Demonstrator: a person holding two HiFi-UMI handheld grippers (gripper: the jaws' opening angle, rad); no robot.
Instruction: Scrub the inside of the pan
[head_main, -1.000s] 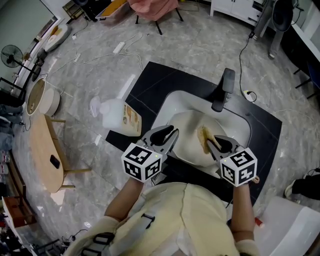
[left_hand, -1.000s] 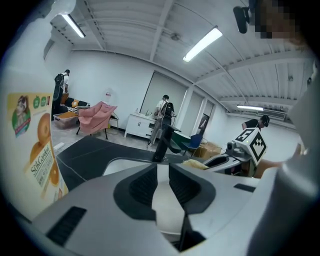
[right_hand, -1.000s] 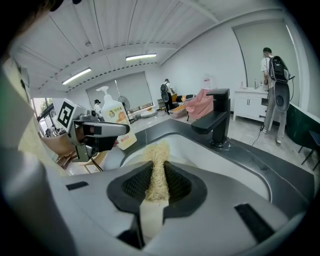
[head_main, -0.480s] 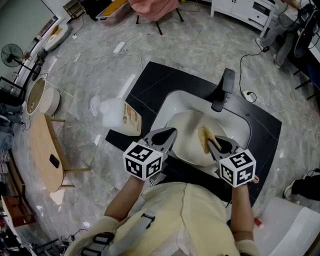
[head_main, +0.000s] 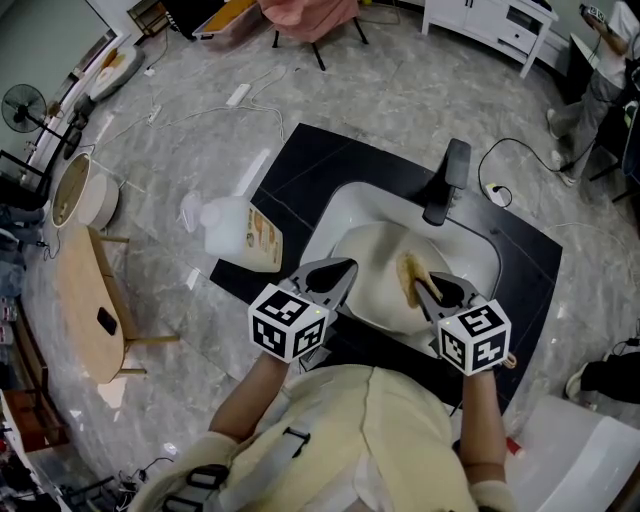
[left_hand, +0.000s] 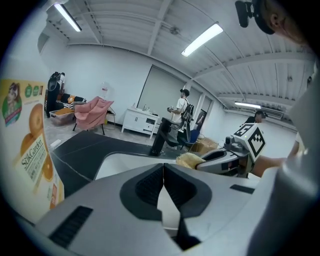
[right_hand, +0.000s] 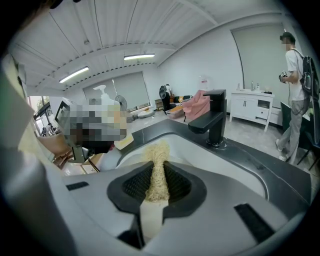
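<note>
Left gripper (head_main: 344, 267) jaws have pressed together at the pan's (head_main: 372, 285) rim, while right gripper (head_main: 419, 283) jaws pinch the scrubber (head_main: 406, 272) inside it.

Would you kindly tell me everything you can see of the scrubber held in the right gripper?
The scrubber is a pale yellow-tan pad of coarse, tangled fibres, much like loofah, frayed along its edges. The right gripper is shut on it, and the dark ribbed pads squeeze its near part thin, standing edge-on between them. Its free end sticks out past the jaw tips, above the white sink. Whether that end touches anything below cannot be told.
</note>
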